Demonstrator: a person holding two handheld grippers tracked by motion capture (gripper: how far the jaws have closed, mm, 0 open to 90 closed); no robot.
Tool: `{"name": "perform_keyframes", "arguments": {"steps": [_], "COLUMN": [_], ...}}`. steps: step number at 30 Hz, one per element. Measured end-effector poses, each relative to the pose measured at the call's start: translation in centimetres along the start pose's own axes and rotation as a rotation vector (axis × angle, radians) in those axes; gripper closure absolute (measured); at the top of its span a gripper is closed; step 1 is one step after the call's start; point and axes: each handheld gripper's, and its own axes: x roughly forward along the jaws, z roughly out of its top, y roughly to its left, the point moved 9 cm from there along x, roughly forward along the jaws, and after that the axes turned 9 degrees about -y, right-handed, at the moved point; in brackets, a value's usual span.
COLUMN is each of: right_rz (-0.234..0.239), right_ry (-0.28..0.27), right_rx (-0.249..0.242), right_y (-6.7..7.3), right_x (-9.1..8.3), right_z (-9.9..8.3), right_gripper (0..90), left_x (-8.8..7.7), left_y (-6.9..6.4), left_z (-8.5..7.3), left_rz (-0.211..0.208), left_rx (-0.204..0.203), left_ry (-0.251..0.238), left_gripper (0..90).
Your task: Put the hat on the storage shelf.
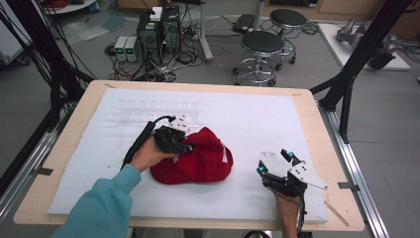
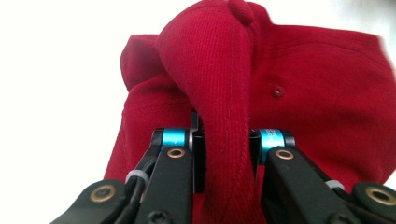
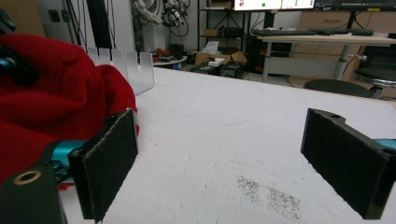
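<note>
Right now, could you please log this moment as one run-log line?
left hand-held gripper: shut on red cap fold | right hand-held gripper: open, beside cap | surface: white sheet

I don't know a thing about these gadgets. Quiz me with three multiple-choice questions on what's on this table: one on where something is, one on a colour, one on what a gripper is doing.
1. Where does the cap lie on the white sheet?
A. near its middle, between the two grippers
B. at its far right corner
C. off the sheet, on the wooden rim

2. What colour is the cap?
A. blue
B. red
C. grey

3. What is the left gripper doing?
A. hanging open over bare sheet
B. pinching a fold of the cap's fabric
C. holding a stool

Answers:
1. A, the high view shows it mid-sheet, with the right gripper open beside it.
2. B, it is red in every view.
3. B, the left gripper view shows a ridge of fabric squeezed between the pads.
</note>
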Motion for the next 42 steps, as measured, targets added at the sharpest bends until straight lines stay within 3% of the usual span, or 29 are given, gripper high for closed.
{"name": "perform_keyframes", "arguments": {"steps": [1,7,10,11,12,17,24,25,32,35,36,37,42], "right_rz": [0.000,-0.006,-0.008,-0.009,-0.009,-0.010,-0.016,-0.002,0.038,0.080,0.080,0.114,0.156], "right_ry": [0.000,-0.004,-0.003,-0.003,-0.004,0.000,0.023,0.029,0.033,0.028,0.028,0.039,0.038], "right_rx": [-0.001,0.007,0.016,0.017,0.017,0.016,-0.004,0.012,0.004,0.000,0.000,0.023,0.024], "right_y": [0.0,-0.1,-0.1,-0.1,-0.1,-0.2,0.0,0.4,2.5,4.4,4.4,5.5,7.3], "right_x": [0.0,0.0,0.0,0.0,0.0,0.0,0.2,0.3,0.8,1.4,1.4,1.7,2.2], "right_z": [0.0,0.0,0.0,0.0,0.0,0.0,-0.1,0.0,1.7,3.2,3.2,3.7,4.7], "right_gripper": [9.9,9.9,9.9,9.9,9.9,9.9,9.9,9.9,9.9,9.9,9.9,10.0,10.5], "left_x": [-0.4,-1.4,-1.7,-2.0,-2.0,-3.3,-3.8,-3.9,-4.2,-4.5,-4.5,-4.7,-5.1], "left_y": [0.3,0.6,0.8,1.0,1.0,1.5,2.0,2.1,2.3,2.5,2.5,2.7,3.1], "left_z": [0.3,0.7,0.8,1.1,1.1,2.0,2.4,2.4,2.8,3.2,3.2,3.3,3.7], "left_rz": [0.011,0.011,0.015,0.025,0.025,0.044,0.048,0.049,0.065,0.078,0.078,0.094,0.133], "left_rx": [-0.024,-0.086,-0.088,-0.098,-0.098,-0.134,-0.172,-0.183,-0.193,-0.199,-0.199,-0.198,-0.204], "left_ry": [-0.034,-0.112,-0.135,-0.168,-0.168,-0.266,-0.321,-0.337,-0.379,-0.409,-0.409,-0.423,-0.460], "left_gripper": [81.3,84.5,85.2,85.3,85.3,85.6,85.6,85.6,85.6,85.6,85.6,85.6,85.6]}}
